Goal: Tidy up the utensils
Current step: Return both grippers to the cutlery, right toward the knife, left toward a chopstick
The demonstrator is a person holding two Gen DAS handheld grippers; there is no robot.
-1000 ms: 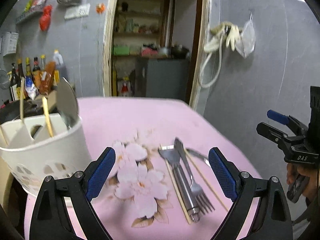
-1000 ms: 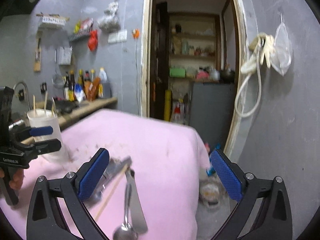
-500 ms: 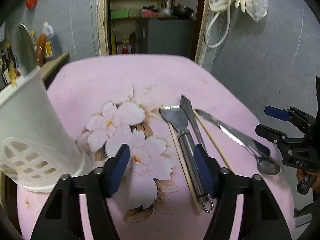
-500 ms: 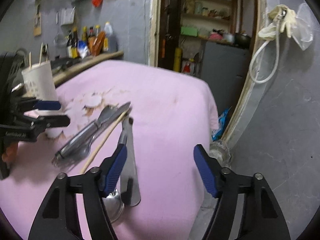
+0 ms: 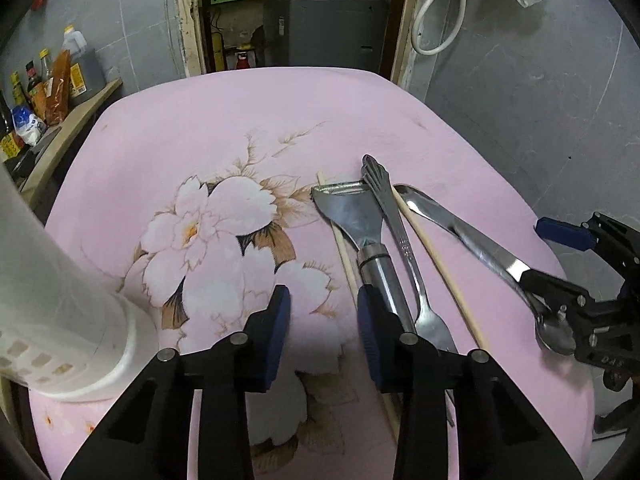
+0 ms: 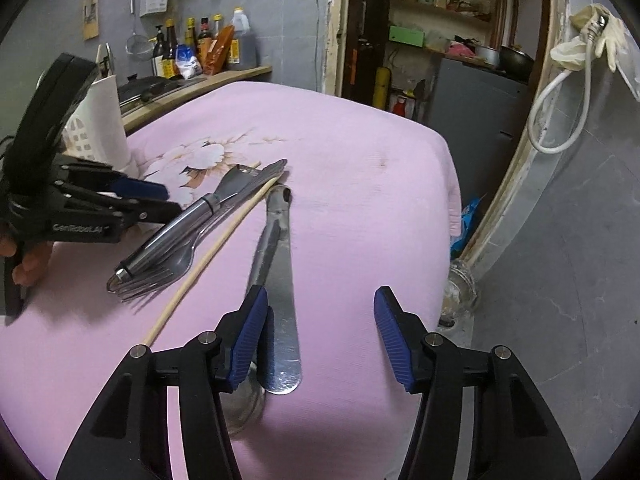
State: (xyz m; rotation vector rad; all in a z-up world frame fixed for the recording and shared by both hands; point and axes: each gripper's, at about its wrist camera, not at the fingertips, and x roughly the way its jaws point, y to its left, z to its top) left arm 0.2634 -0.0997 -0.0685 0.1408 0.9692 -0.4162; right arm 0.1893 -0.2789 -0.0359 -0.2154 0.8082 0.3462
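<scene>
**Operator:** Steel items lie together on the pink cloth: peeler, fork, spoon and two wooden chopsticks. How do they handle?

**Technician:** By judgement, all are rigid and light; polished steel is slippery, and thin parts lying flat offer little edge. The peeler's round handle, thickest of the set, suits a pinch at mid-handle. The white holder stands at near left.

**Operator:** Gripper status?

**Technician:** The left gripper is partly spread, empty, its right pad beside the peeler handle. The right gripper is spread wide, empty, its left pad next to the spoon handle, near the bowl end.
</scene>
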